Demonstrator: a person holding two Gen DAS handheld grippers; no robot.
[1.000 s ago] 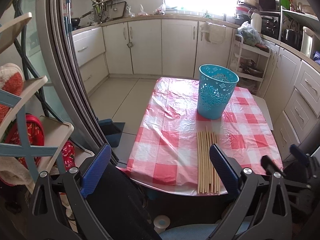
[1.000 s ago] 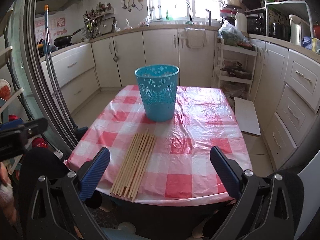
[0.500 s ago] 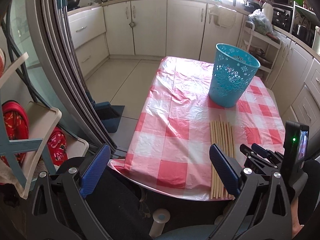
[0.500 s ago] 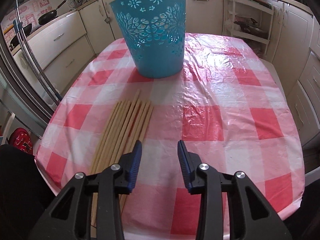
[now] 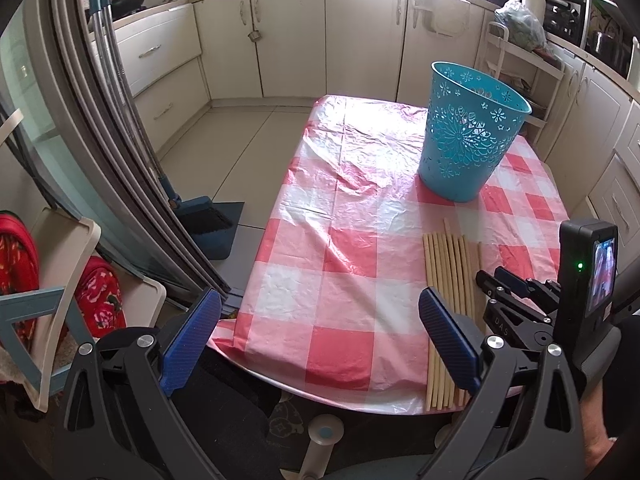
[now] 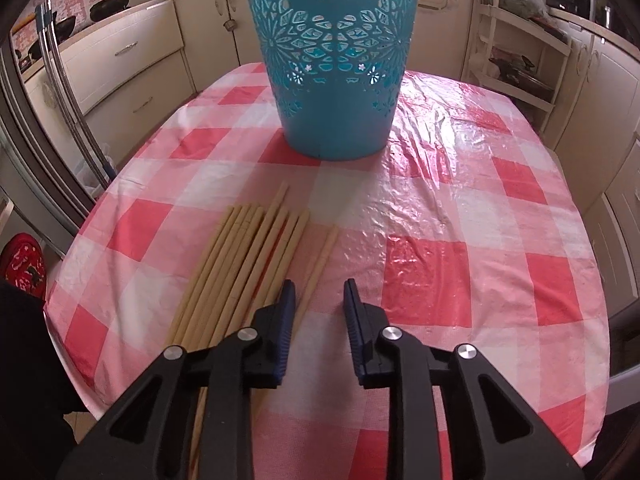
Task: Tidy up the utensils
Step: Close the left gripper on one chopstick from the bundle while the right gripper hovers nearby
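Chopsticks [image 6: 240,264] lie in a flat row on the table [image 6: 460,208], side by side, long axes running toward the blue basket [image 6: 332,60]. The basket stands upright on the far half of the table, well apart from the sticks' near ends, its open top up. Judgement: it is set there as the bin the sticks go into, and the row is laid parallel so that one stick can be taken at a time.

One stick [image 6: 320,264] lies a little apart on the right side of the row, with checked cloth showing between it and the rest. Judgement: that gap makes it the easy first pick.

Right gripper [image 6: 319,300]: its fingers [image 6: 286,312] have just been closing and now stand narrow but still parted. The lone stick runs up between them. From this angle it appears the pads are not pressing on it yet; contact with the left pad cannot be ruled out.

Left gripper [image 5: 320,340]: fingers [image 5: 448,340] spread wide, nothing between them, hanging over the near left edge of the table beside the row.

Step in hand, as judged: pinch the lone stick.
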